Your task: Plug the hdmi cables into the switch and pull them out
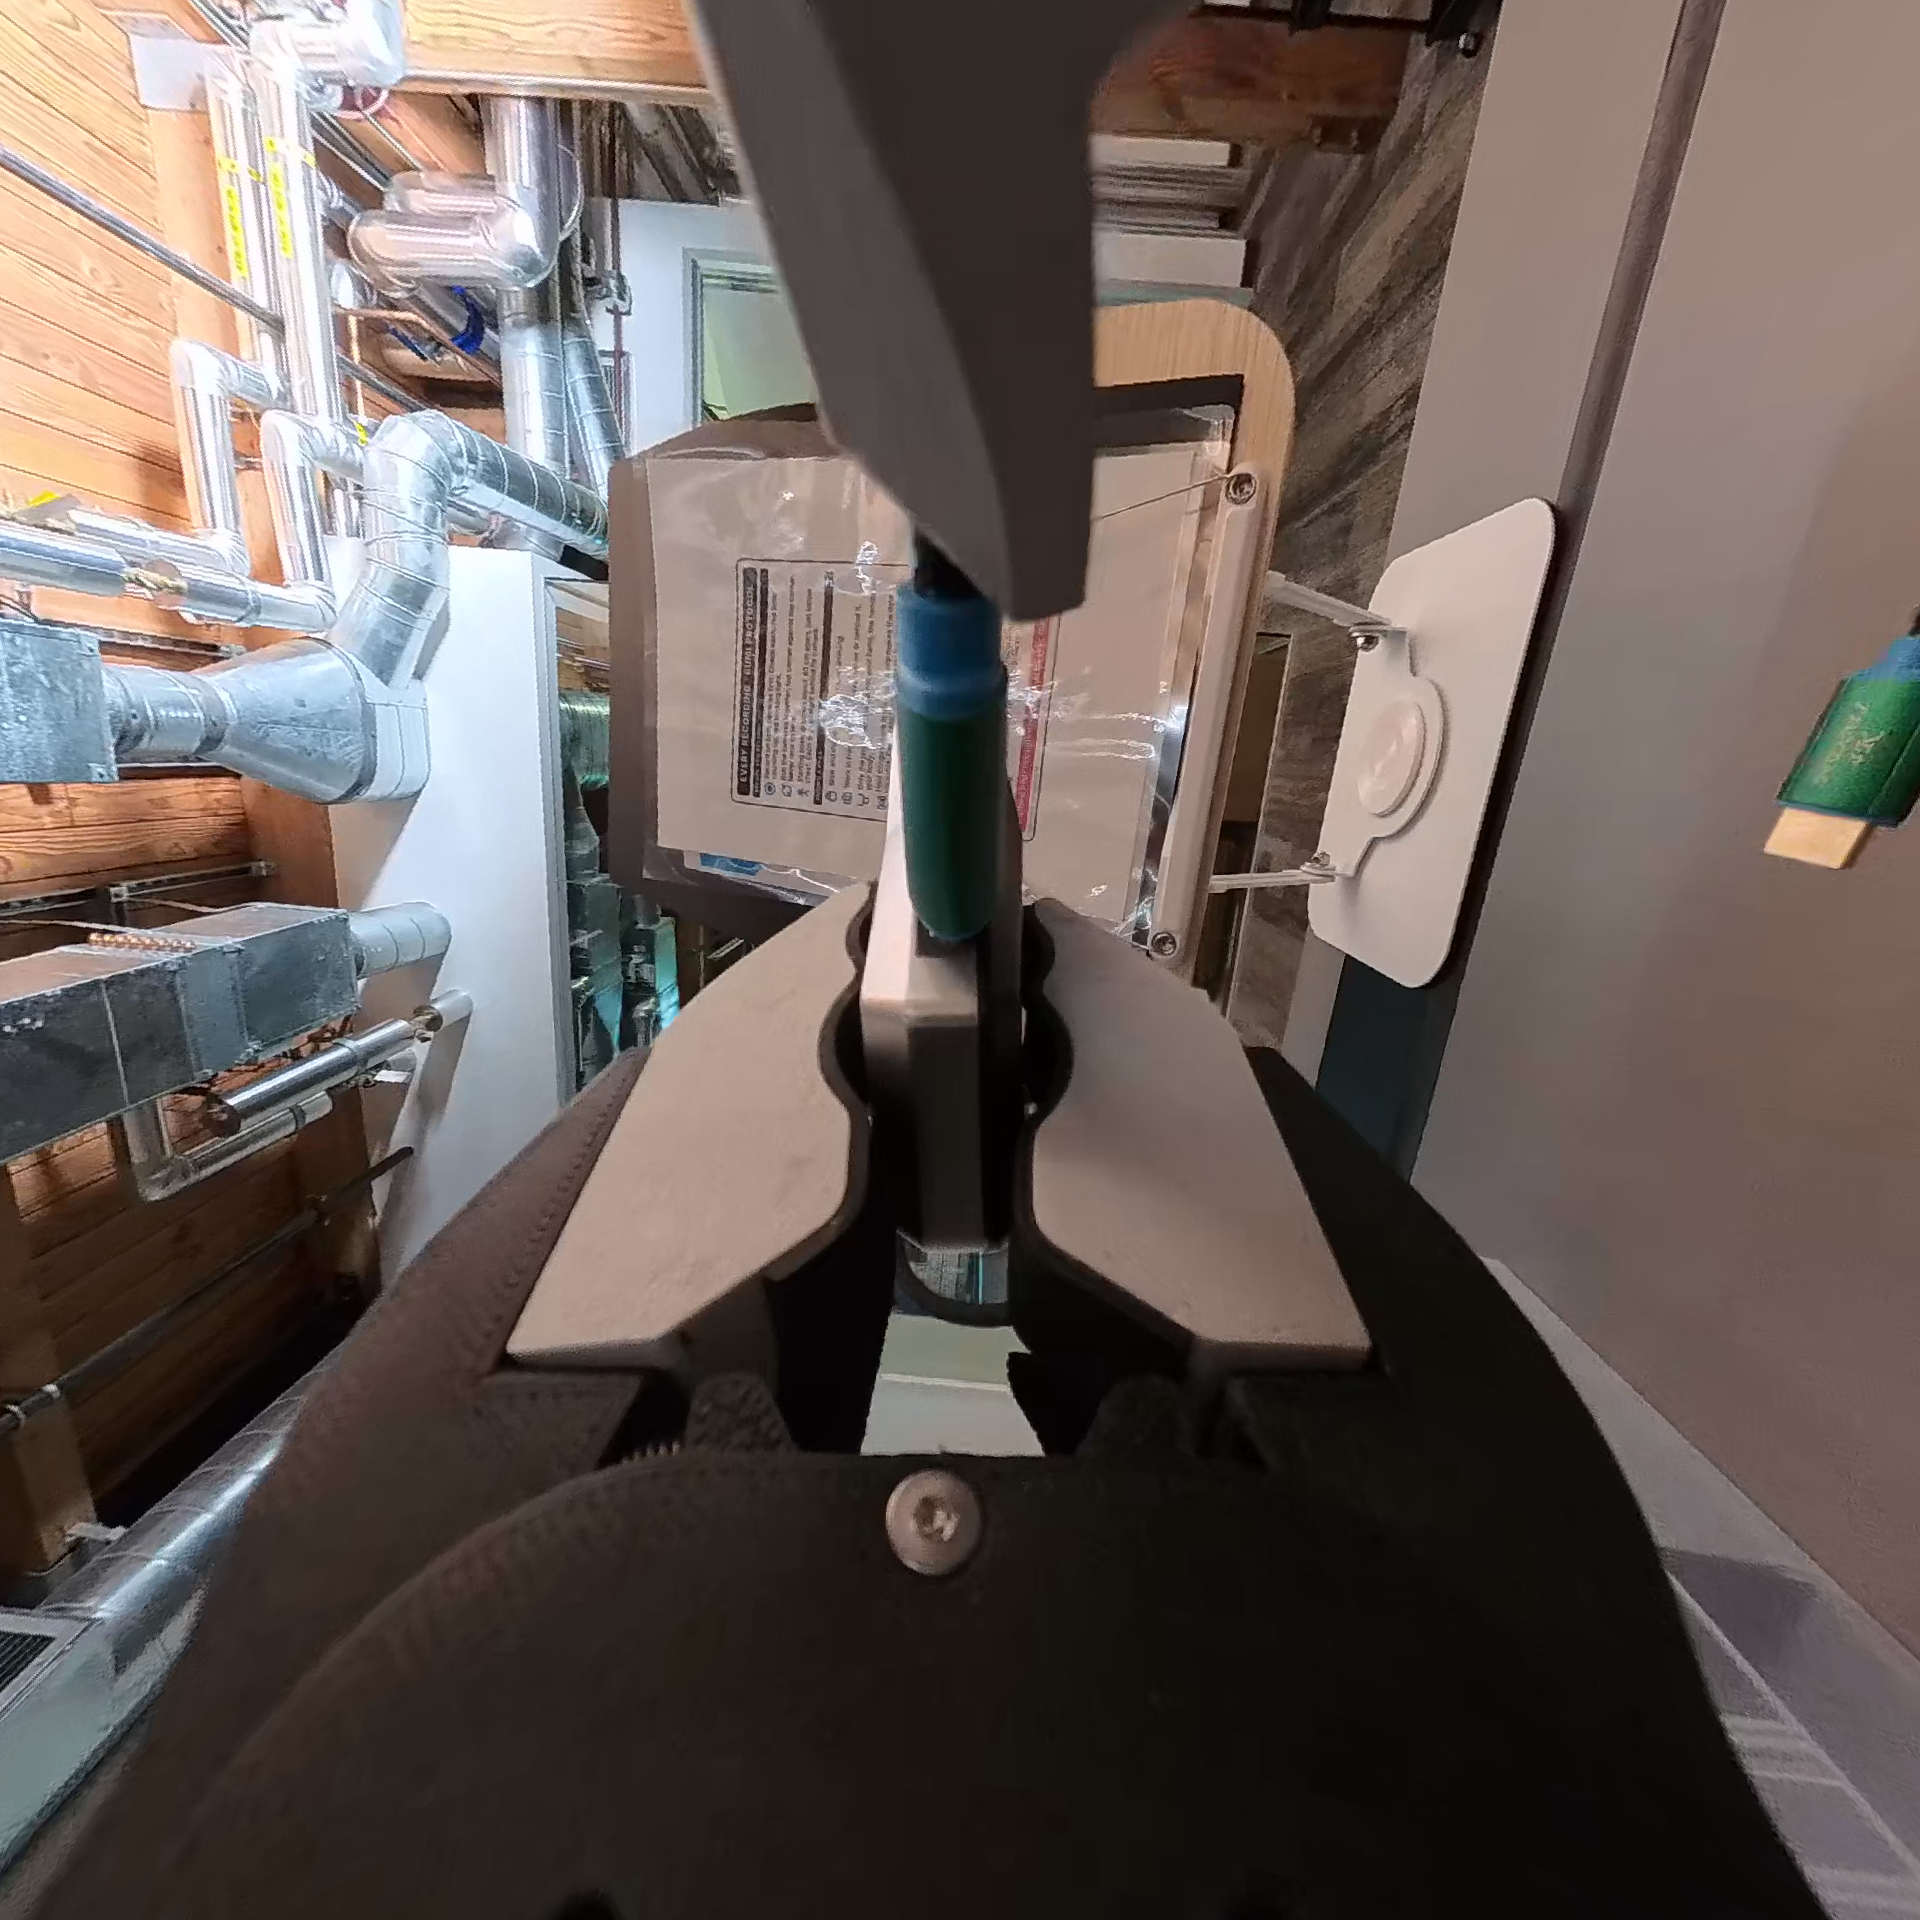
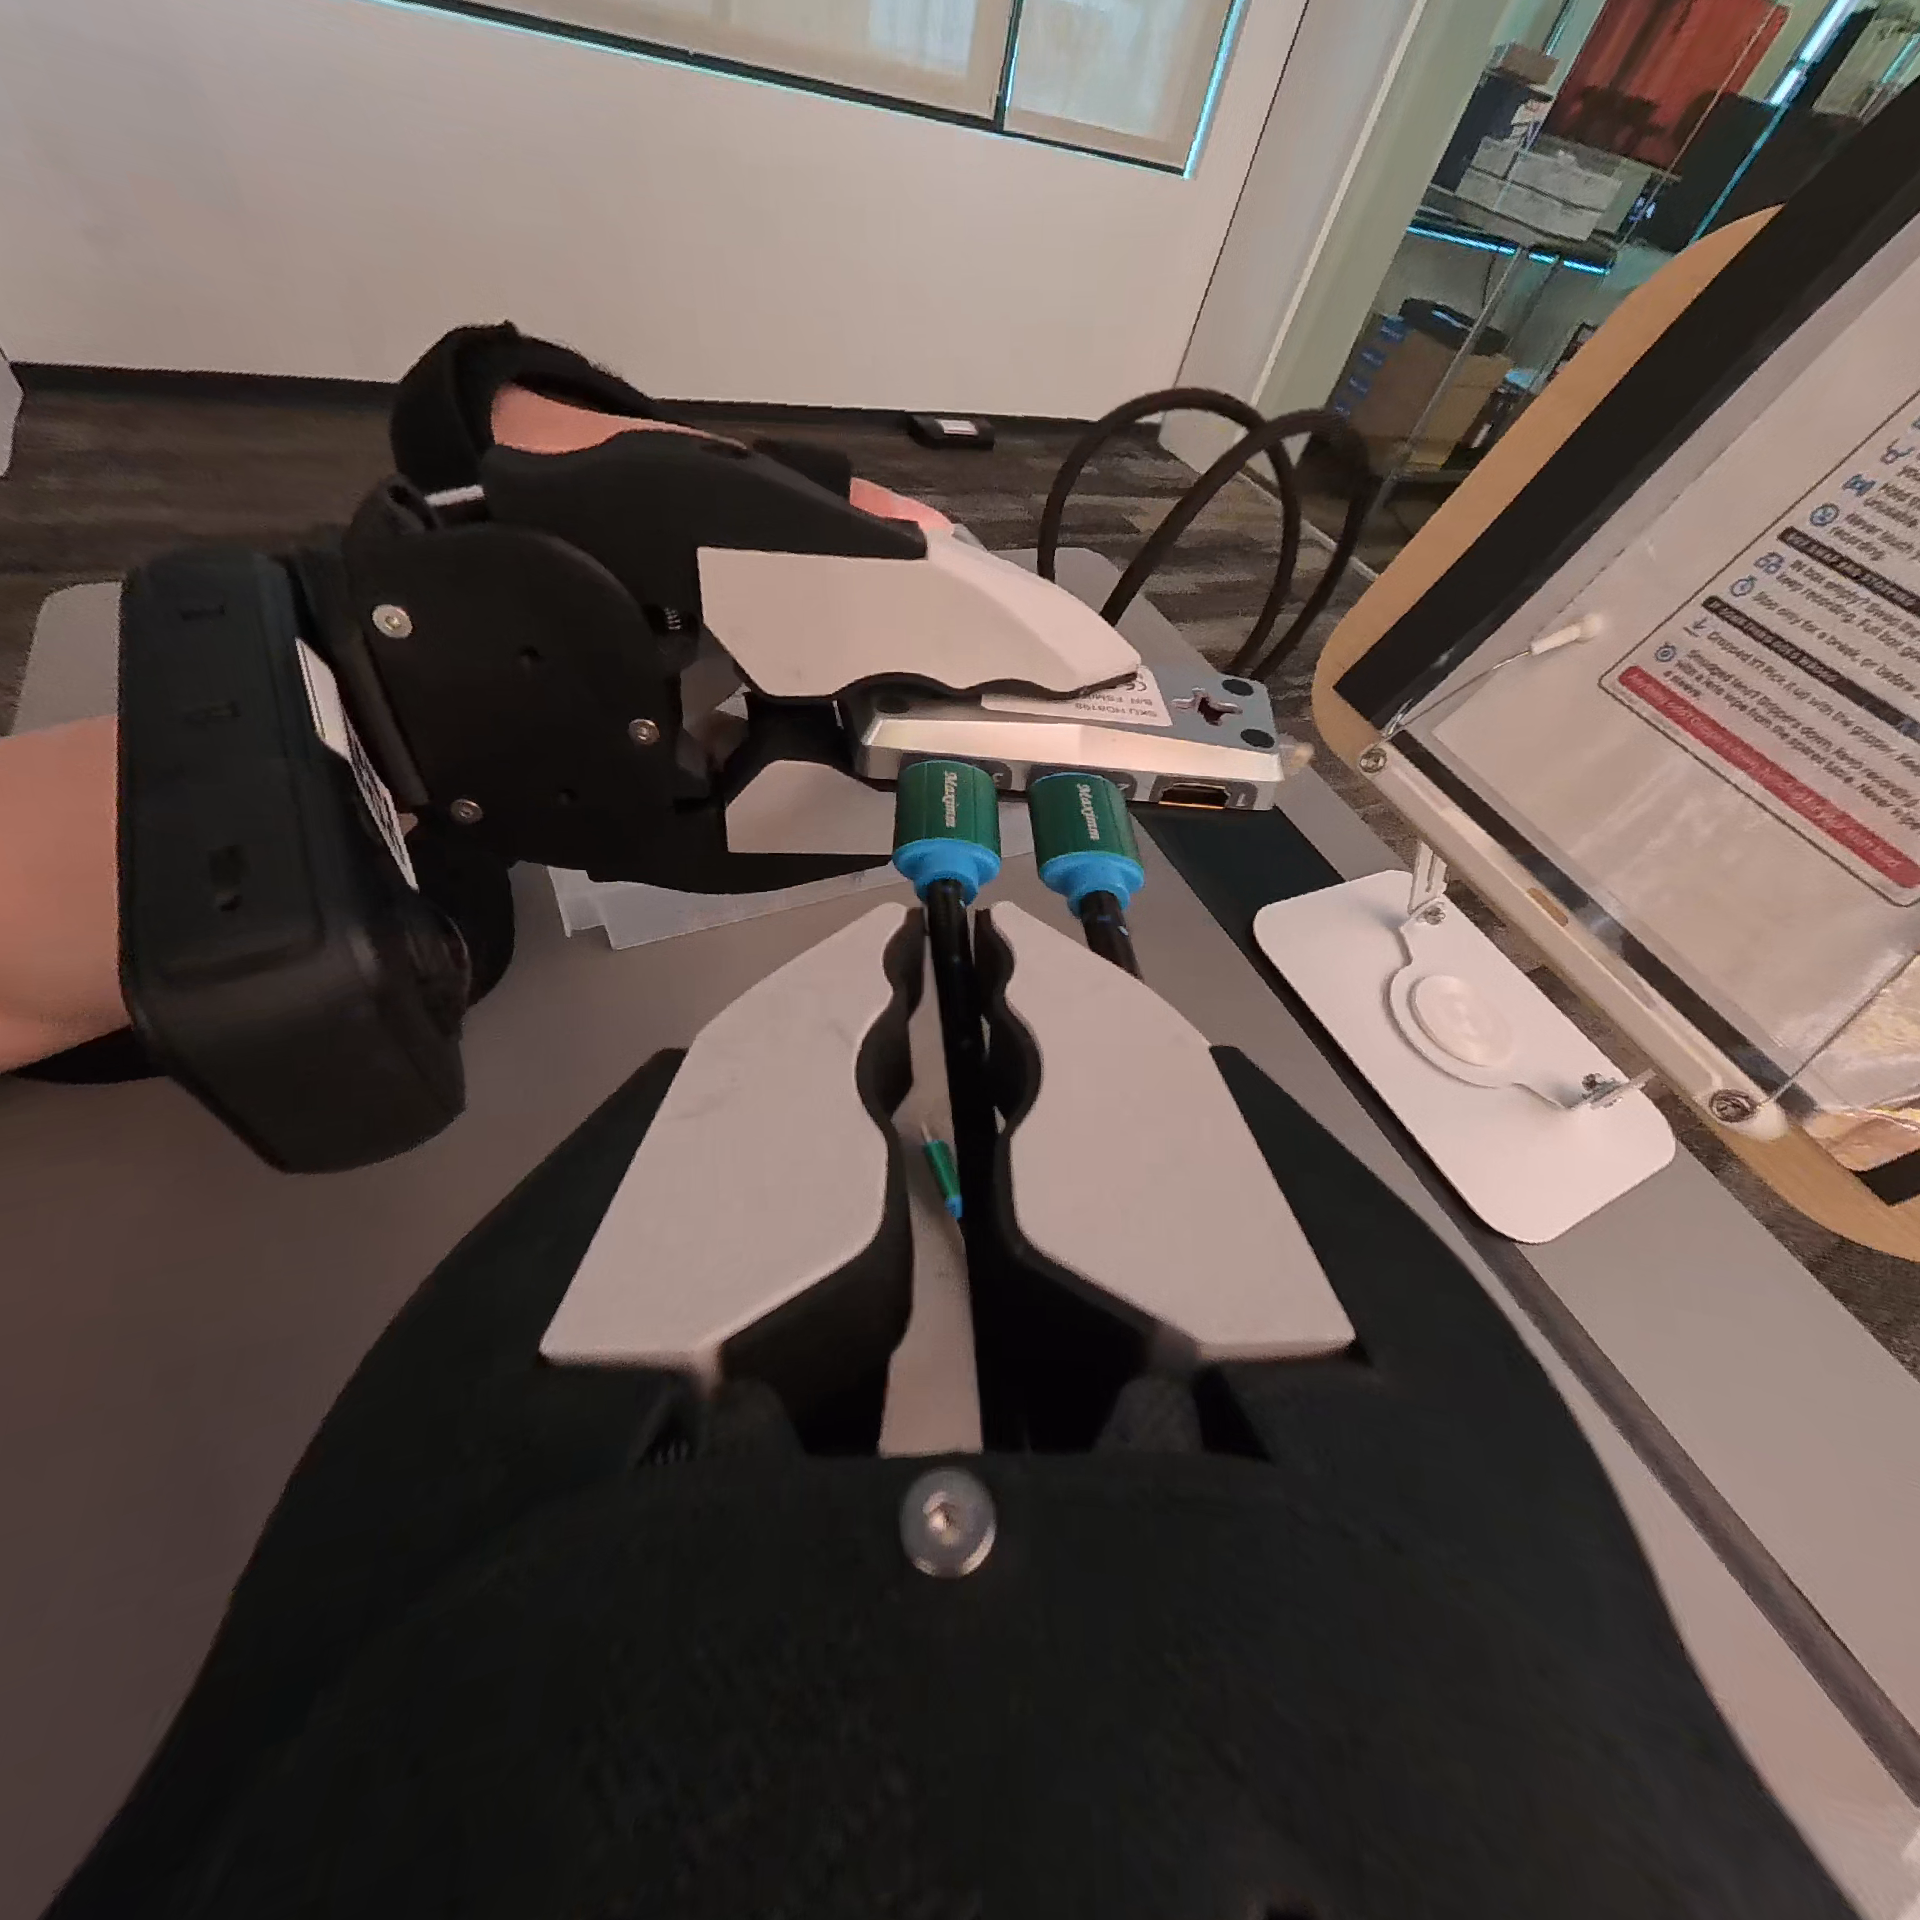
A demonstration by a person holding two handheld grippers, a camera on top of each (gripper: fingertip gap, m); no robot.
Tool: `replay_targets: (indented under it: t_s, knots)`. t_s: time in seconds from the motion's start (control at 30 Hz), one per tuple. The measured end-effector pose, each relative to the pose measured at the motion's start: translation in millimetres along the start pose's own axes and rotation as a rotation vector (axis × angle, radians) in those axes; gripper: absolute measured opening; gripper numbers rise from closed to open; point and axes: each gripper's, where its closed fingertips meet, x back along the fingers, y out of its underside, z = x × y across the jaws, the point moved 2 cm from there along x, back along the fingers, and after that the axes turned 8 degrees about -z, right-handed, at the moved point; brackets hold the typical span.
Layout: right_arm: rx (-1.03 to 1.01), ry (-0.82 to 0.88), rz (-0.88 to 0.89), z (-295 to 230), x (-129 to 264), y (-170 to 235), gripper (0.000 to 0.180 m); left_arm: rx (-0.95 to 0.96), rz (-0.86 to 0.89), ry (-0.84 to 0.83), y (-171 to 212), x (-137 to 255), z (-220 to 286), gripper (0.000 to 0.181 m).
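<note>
Grey matte tabletop (image 2: 312, 1195), white wall behind, acrylic sign stand (image 2: 1662, 675) at right edge.

Silver HDMI switch (image 2: 1216, 727) clamped flat between left gripper (image 2: 1091, 681) fingers, lifted off table. Two green plugs with blue collars seated side by side in ports: left plug (image 2: 948, 805), right plug (image 2: 1081, 831); third port (image 2: 1195, 795) open. Right gripper (image 2: 956, 914) nearly closed, pinching black cable (image 2: 951, 966) just behind left plug. Spare green plug (image 1: 1860, 769) visible far right in left wrist view. White stand base (image 2: 1455, 1049) near right.
</note>
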Motion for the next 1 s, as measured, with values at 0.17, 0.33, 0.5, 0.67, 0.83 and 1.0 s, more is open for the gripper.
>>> replay_targets:
  t_s: [0.17,0.33,0.5,0.67,0.83,1.0]
  knots:
    - [-0.084,-0.049,0.022,2,-1,0,0.010,-0.014,-0.008,0.004,0,-1,3,0.023]
    - [-0.033,-0.063,-0.016,1,1,3,0.008,-0.055,0.035,0.001,-3,0,6,0.022]
    - [-0.065,-0.124,-0.052,4,5,9,0.008,-0.069,0.066,0.031,-9,0,13,0.022]
    - [-0.068,-0.078,-0.055,3,1,8,0.008,-0.027,0.062,0.013,-6,-3,10,0.023]
    - [-0.042,0.000,-0.073,0,3,5,0.008,0.017,0.073,0.017,-7,-3,6,0.023]
    - [-0.040,-0.058,-0.057,2,13,3,0.008,0.044,0.104,0.004,-14,4,1,0.023]
